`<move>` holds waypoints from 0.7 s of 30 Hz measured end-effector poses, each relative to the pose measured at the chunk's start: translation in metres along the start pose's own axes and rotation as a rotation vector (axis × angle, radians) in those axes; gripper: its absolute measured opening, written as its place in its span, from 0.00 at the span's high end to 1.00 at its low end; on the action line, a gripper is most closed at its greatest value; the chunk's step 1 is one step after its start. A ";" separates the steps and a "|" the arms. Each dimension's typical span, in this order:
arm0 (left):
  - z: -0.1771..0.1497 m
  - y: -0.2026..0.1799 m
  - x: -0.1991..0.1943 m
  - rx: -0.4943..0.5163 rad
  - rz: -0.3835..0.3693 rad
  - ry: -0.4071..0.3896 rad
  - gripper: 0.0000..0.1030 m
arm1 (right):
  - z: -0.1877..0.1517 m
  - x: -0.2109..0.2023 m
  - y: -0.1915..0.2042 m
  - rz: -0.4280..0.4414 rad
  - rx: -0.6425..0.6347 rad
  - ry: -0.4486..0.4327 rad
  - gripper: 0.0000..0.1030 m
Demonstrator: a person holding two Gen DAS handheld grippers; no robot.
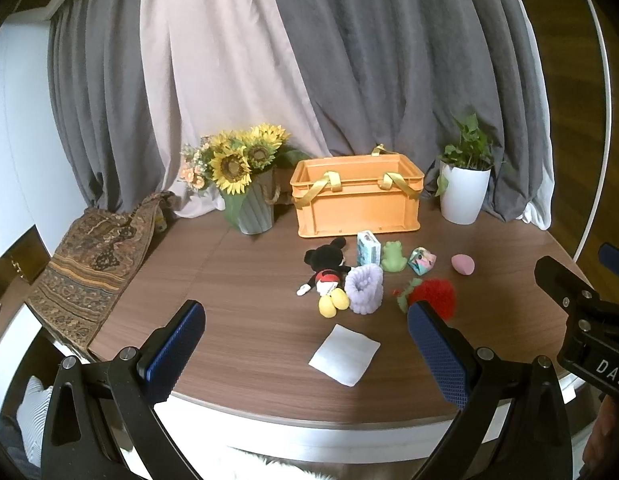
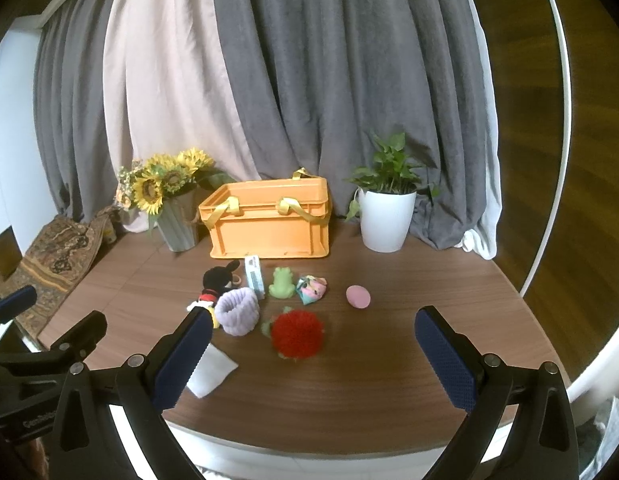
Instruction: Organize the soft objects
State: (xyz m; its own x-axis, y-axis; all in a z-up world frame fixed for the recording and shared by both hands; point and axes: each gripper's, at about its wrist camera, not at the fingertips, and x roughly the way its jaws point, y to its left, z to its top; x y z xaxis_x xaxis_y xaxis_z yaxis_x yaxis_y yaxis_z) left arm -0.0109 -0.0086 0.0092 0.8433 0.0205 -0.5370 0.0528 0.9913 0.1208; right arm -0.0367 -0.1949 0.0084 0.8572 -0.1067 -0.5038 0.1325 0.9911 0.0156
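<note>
Left wrist view showed the left tongs (image 1: 305, 344) wide open, holding nothing, above the table's near edge. The right tongs (image 2: 313, 360) were open and empty too. Nothing looked done yet: the toys sat just ahead, the red ball (image 2: 296, 335) nearest, and the orange box (image 2: 269, 224) behind them seemed empty
</note>
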 end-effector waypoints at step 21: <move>0.001 -0.002 -0.002 -0.001 0.017 -0.028 0.00 | 0.002 0.001 0.001 0.006 -0.005 -0.020 0.00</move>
State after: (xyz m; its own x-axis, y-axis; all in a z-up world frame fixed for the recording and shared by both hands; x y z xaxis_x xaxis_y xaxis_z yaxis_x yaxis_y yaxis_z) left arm -0.0120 -0.0110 0.0103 0.8586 0.0342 -0.5115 0.0376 0.9909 0.1294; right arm -0.0349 -0.1946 0.0100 0.8679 -0.1024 -0.4860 0.1251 0.9920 0.0143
